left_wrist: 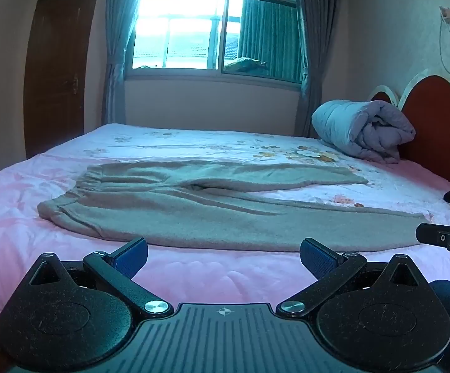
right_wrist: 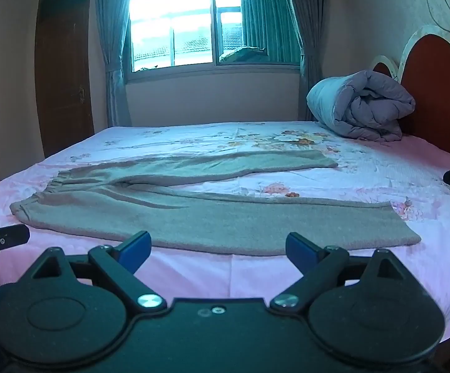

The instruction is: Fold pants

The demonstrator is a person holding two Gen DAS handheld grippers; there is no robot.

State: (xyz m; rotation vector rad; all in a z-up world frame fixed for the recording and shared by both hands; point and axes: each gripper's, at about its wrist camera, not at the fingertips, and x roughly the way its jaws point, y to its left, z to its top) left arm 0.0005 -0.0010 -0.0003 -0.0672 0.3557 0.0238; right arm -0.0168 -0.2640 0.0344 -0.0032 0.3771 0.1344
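The soft grey knit pants (left_wrist: 212,214) lie flat on the bed with the pink flowery sheet (left_wrist: 16,233). They stretch along the near edge of the bed. The stretchy waist is toward the left edge, and the two legs point toward the red headboard (left_wrist: 436,118) on the right. The legs are spread a little apart, like a thin letter V. The near leg lies close to the near edge of the bed.

No fold has been made yet, so I think this is the very start. The next move is likely to grab one leg at two spots and lay it over the other leg. For that, both tools have to go down to the cloth and pinch it.

The left tool (left_wrist: 223,256) is wide open and holds nothing. It hangs over the near edge, just in front of the near leg. The right tool (right_wrist: 218,248) is wide open too, holds nothing, and sits beside the left one, nearer the leg ends. Neither seems to touch the pants.

A rolled-up puffy lilac blanket (right_wrist: 361,108) sits in the far right corner, well away from the pants.
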